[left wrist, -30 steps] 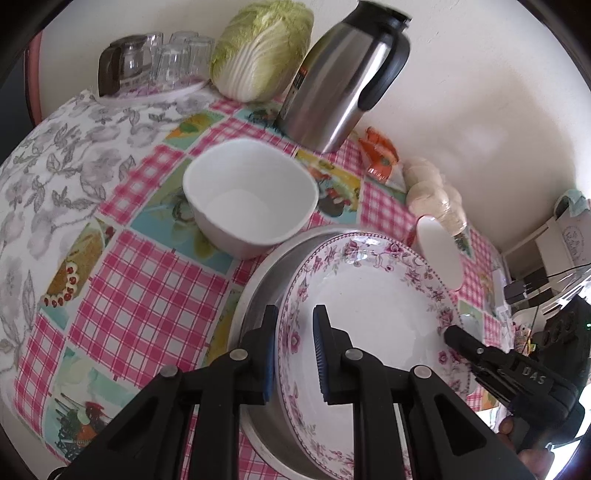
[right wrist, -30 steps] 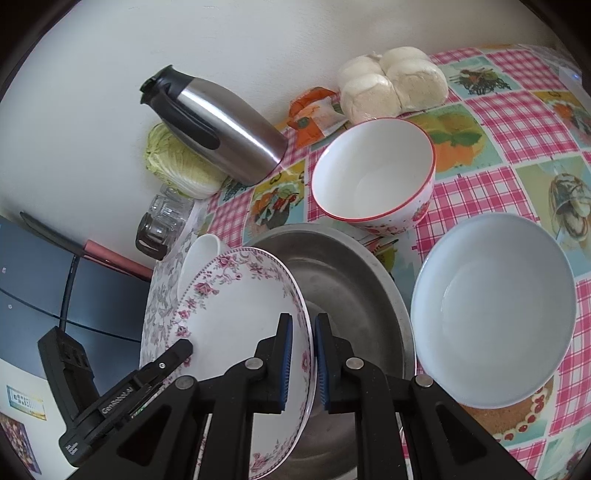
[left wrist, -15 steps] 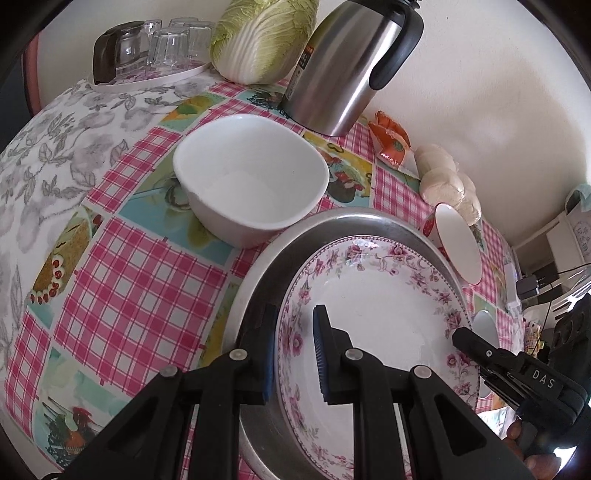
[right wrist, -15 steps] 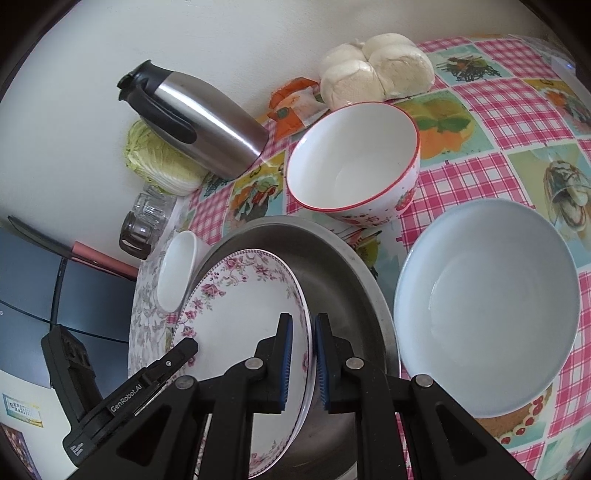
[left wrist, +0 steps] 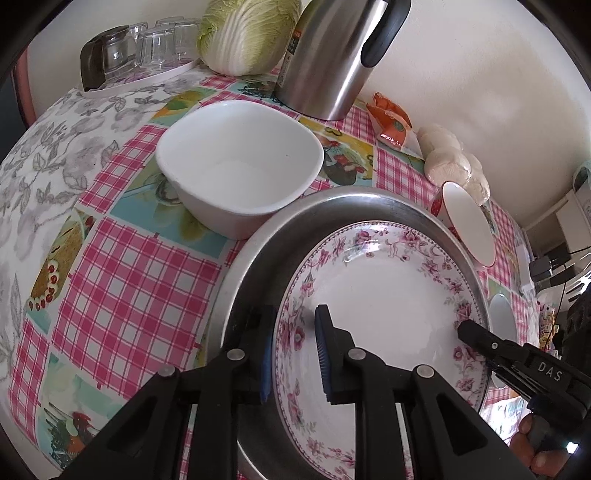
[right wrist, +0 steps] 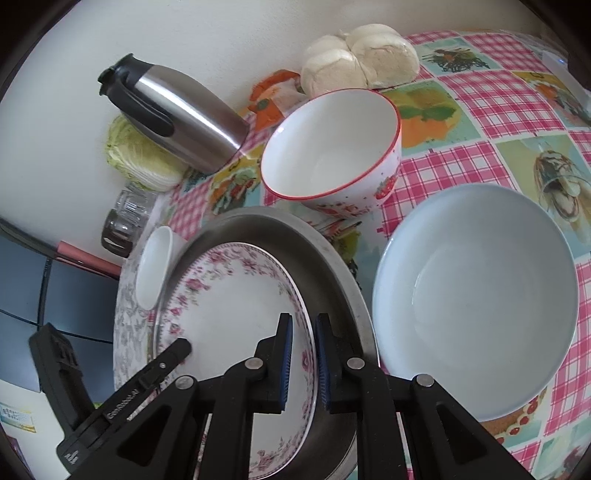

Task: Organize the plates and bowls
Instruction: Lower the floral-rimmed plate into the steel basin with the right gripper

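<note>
A pink-flowered plate point(left wrist: 384, 306) point(right wrist: 229, 299) lies low inside a steel pan point(left wrist: 258, 258) point(right wrist: 325, 258). My left gripper point(left wrist: 293, 350) is shut on the plate's near-left rim. My right gripper point(right wrist: 303, 358) is shut on its opposite rim. Each gripper shows in the other's view. A square white bowl point(left wrist: 236, 162) stands left of the pan. A red-rimmed strawberry bowl point(right wrist: 332, 147) stands behind the pan. A large pale blue bowl point(right wrist: 476, 291) stands to the pan's right.
A steel thermos jug point(left wrist: 332, 55), a cabbage point(left wrist: 247, 33), a tray of glasses point(left wrist: 136, 51), an orange packet point(left wrist: 391, 118) and bagged buns point(right wrist: 358, 55) line the wall. The checked tablecloth point(left wrist: 122, 266) covers the table.
Both grippers have lowered the flowered plate from a tilted hold above the pan down into the pan. Both stay shut on its rim.
</note>
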